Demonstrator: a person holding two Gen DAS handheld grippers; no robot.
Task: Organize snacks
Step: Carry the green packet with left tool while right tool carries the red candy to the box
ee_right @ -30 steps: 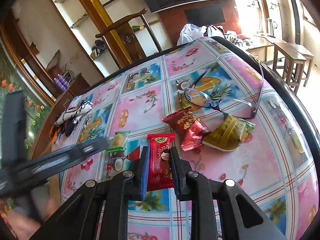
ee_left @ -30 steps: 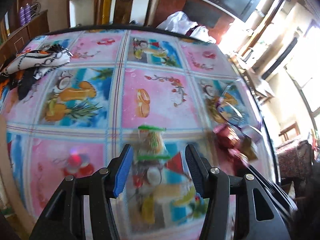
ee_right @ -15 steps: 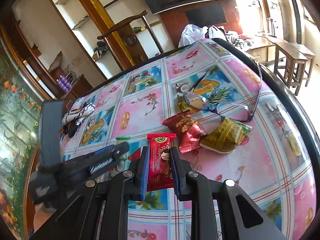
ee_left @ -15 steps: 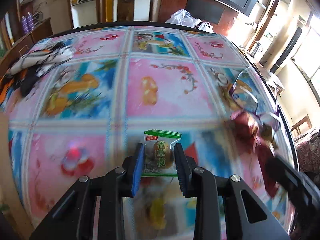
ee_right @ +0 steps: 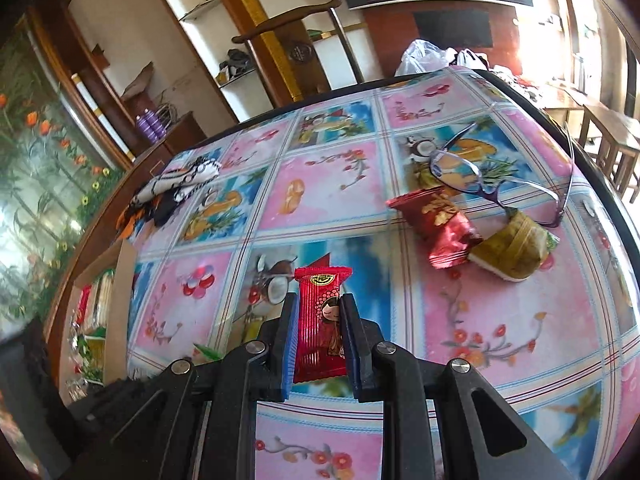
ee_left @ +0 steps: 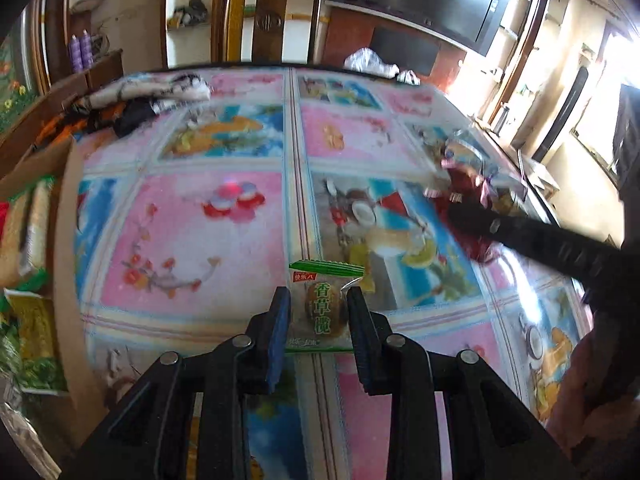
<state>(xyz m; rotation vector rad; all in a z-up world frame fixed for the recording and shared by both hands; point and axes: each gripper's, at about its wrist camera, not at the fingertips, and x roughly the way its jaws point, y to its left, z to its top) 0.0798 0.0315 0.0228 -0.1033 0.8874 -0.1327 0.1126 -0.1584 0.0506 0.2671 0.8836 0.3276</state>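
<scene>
Box [ee_left: 64, 240] contents blur at left — left claw [ee_left: 319, 307] grips green packet [ee_left: 326, 308], right claw [ee_right: 319, 330] red one [ee_right: 320, 320].

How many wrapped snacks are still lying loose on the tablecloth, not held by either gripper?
2: a dark red packet beside the glasses, and an olive-gold packet touching it. Others may be hidden.

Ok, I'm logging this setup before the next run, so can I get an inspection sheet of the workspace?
Surface: table under a pink-and-blue fruit-print cover.
Job's things: green olive packet, red packet, dark red packet, olive-green packet, cardboard box holding snacks.
Clutter: glasses, patterned cloth.
Grippers: left gripper shut on green olive packet; right gripper shut on red packet.
Cables: nothing seen.
Surroundings: wooden chair, shelves, television.
</scene>
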